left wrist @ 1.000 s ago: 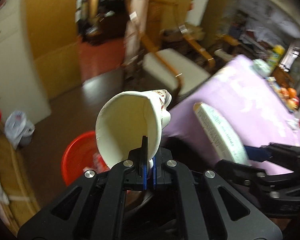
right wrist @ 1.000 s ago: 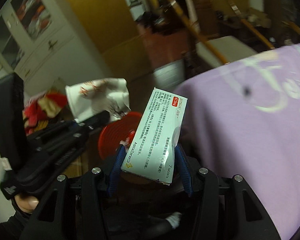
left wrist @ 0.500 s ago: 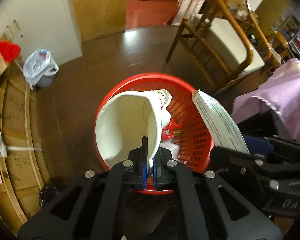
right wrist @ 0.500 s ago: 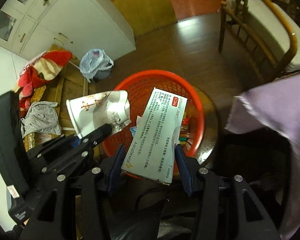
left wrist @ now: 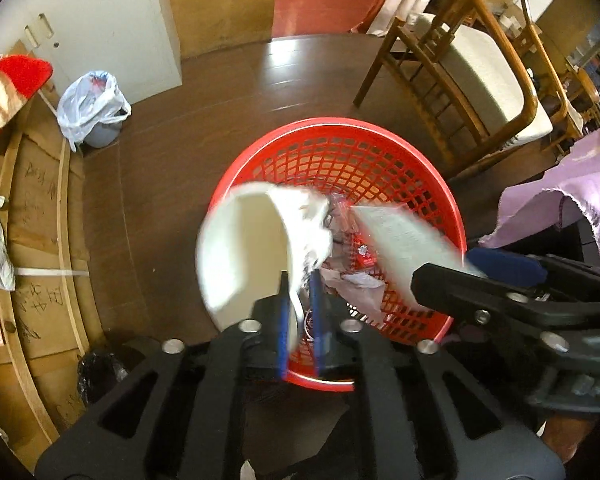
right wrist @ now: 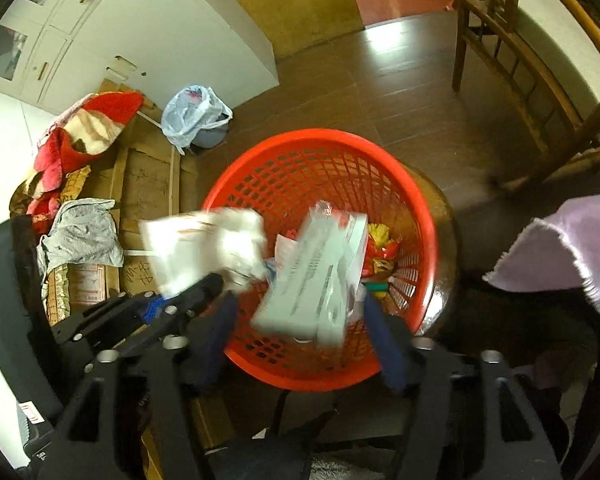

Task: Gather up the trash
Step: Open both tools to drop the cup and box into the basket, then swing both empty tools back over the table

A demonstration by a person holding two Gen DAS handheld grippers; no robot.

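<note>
A red mesh basket stands on the dark floor right under both grippers, with wrappers and paper in its bottom. My left gripper points down over its near rim. Its jaws are opening, and the crumpled white paper cup hangs blurred between them with the pads no longer pressing on it. In the right wrist view my right gripper is also opening wide. The white medicine box is blurred and loose between its fingers, above the basket. The cup shows at the left there.
A wooden chair with a white cushion stands beyond the basket at the right. The purple tablecloth's edge hangs at the far right. A small bin with a white plastic bag and flat cardboard lie at the left, by a white cabinet.
Both grippers came down from table height to just above the red basket. Their jaws have now spread, and the cup and the box have come loose and blur downward.
</note>
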